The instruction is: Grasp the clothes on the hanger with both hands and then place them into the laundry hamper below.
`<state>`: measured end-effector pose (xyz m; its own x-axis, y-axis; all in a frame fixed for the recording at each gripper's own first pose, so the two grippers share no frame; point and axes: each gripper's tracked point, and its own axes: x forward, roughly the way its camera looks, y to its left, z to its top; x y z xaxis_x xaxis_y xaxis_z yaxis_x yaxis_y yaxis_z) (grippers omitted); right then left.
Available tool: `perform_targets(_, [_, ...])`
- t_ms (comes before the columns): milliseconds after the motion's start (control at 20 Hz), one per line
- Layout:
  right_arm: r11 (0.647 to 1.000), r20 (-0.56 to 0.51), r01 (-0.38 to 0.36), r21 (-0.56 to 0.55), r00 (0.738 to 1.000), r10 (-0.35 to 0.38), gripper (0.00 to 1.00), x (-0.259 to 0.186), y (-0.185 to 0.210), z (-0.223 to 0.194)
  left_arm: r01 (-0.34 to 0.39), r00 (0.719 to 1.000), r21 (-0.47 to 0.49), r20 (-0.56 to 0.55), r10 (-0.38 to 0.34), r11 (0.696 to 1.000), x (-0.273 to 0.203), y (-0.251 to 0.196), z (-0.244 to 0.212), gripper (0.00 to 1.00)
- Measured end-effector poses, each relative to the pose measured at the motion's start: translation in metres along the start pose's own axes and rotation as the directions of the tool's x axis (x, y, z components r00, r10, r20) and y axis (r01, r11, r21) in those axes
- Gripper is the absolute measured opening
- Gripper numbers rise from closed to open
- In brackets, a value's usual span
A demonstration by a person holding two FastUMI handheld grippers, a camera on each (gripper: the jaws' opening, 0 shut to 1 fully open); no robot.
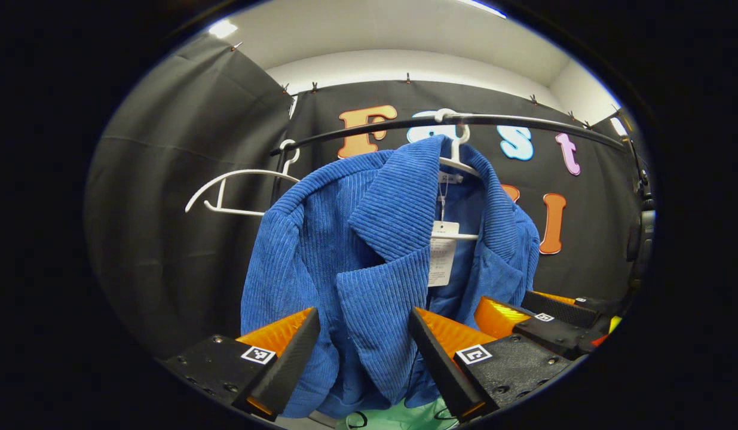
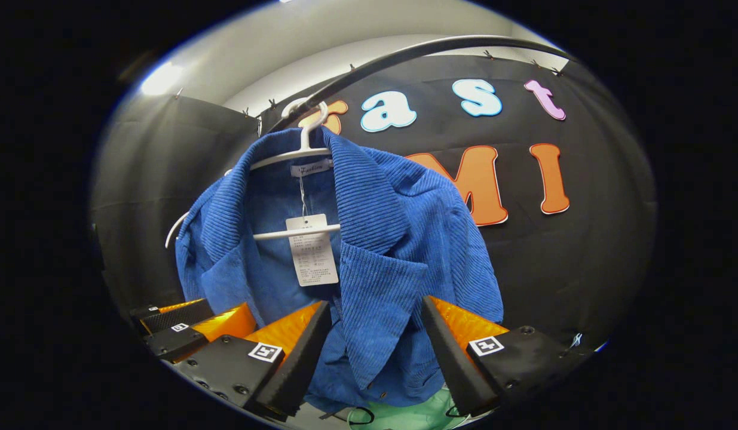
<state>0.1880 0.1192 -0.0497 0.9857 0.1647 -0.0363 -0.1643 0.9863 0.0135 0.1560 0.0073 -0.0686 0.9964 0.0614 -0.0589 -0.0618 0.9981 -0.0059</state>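
A blue corduroy jacket (image 1: pixel 369 239) (image 2: pixel 380 239) hangs on a white hanger (image 1: pixel 458 158) (image 2: pixel 303 149) from a black rail (image 1: pixel 524 122) (image 2: pixel 404 51). A paper tag (image 1: pixel 443 254) (image 2: pixel 312 257) dangles inside its collar. My left gripper (image 1: pixel 364 322) stands open, and the jacket's left front panel shows between its fingers without being pinched. My right gripper (image 2: pixel 376 304) is open too, level with the other front panel. Each gripper also shows beside the other: the right gripper (image 1: pixel 527 310) and the left gripper (image 2: pixel 201 316). A green hamper (image 1: pixel 398 418) (image 2: pixel 404 418) lies below the jacket's hem.
An empty white hanger (image 1: pixel 237 191) hangs on the same rail, to the left of the jacket. Black cloth walls close the booth behind and to the sides. The rail curves overhead in the right gripper view.
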Motion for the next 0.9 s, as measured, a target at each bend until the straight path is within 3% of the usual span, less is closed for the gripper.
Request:
perform_targets(250, [0.999, -0.006, -0.021, -0.031, 1.0, 0.02, 0.97, 0.029, 0.002, -0.002, 0.003, 1.0, 0.001, 0.006, -0.003, 1.0, 0.018, -0.003, -0.003, 0.95])
perform_targets(350, [0.998, -0.004, -0.046, -0.035, 0.999, 0.046, 0.78, 0.035, 0.005, -0.001, 0.016, 1.0, 0.005, 0.011, -0.016, 1.0, 0.022, -0.008, -0.003, 0.89])
perform_targets(550, [0.995, -0.013, -0.099, 0.004, 0.995, 0.099, 0.39, 0.035, 0.005, -0.002, 0.022, 1.0, 0.005, 0.011, -0.022, 1.0, 0.023, -0.003, -0.001, 0.41])
perform_targets(650, [0.992, -0.006, -0.116, 0.041, 0.993, 0.117, 0.2, 0.032, -0.001, 0.002, -0.013, 1.0, -0.009, 0.021, 0.013, 1.0, 0.02, 0.009, 0.004, 0.17])
perform_targets(700, [0.989, -0.003, -0.134, 0.067, 0.991, 0.135, 0.22, 0.028, -0.003, 0.005, -0.008, 1.0, -0.006, 0.019, 0.008, 1.0, 0.017, 0.012, 0.005, 0.05])
perform_targets(750, [0.983, -0.006, -0.157, 0.094, 0.987, 0.158, 0.09, 0.025, -0.004, 0.007, -0.003, 1.0, -0.003, 0.014, 0.003, 1.0, 0.013, 0.014, 0.007, 0.05])
perform_targets(900, [0.959, -0.004, -0.218, 0.179, 0.975, 0.222, 0.09, 0.014, -0.011, 0.016, 0.039, 0.999, -0.027, 0.004, -0.039, 0.999, -0.001, 0.013, 0.014, 0.01])
